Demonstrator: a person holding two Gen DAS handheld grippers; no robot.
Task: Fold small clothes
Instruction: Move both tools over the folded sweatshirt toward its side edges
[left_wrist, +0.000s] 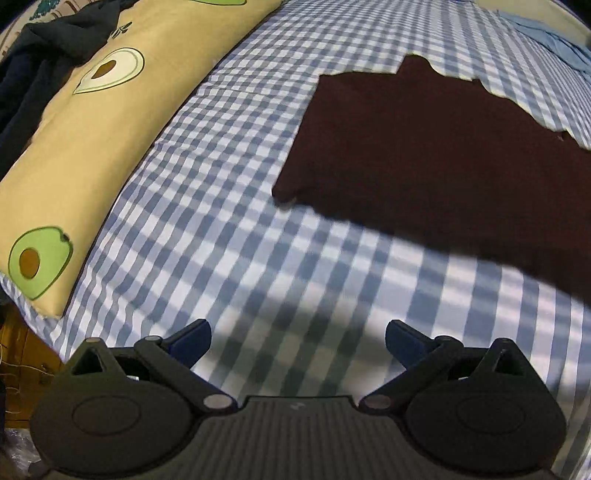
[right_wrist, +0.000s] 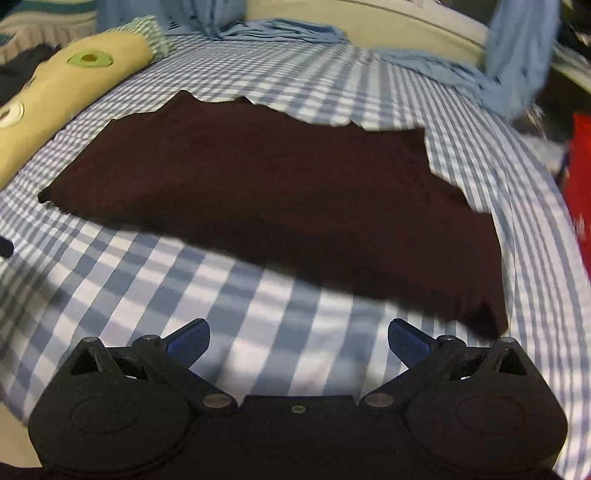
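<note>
A: Report the edges and free room around the work item.

B: The dark maroon garment (left_wrist: 436, 155) lies flat on the blue-and-white checked bed sheet (left_wrist: 221, 229). In the left wrist view its near edge runs diagonally from a rounded corner at centre down toward the right border. Its far edge is jagged, with sheet showing beyond. A wide strip of bare sheet separates the garment from the yellow avocado-print pillow (left_wrist: 74, 155) along the left side of the bed. A dark garment (left_wrist: 33, 74) is draped over the pillow's far end.

A: And from the right side?

B: In the right wrist view the maroon garment (right_wrist: 273, 192) spans most of the bed's width. Its near right corner sits close to the sheet's right-hand edge. Bare sheet (right_wrist: 184, 288) lies between its near edge and the tongs. Light blue cloth (right_wrist: 443, 66) is bunched at the far end of the bed, apart from the garment.

A: State of the tongs?

B: Left tongs (left_wrist: 298, 338): jaws spread wide, holding nothing, above bare sheet short of the garment. Right tongs (right_wrist: 299, 336): jaws spread wide, holding nothing; the garment's near right corner lies just beside the right finger.
</note>
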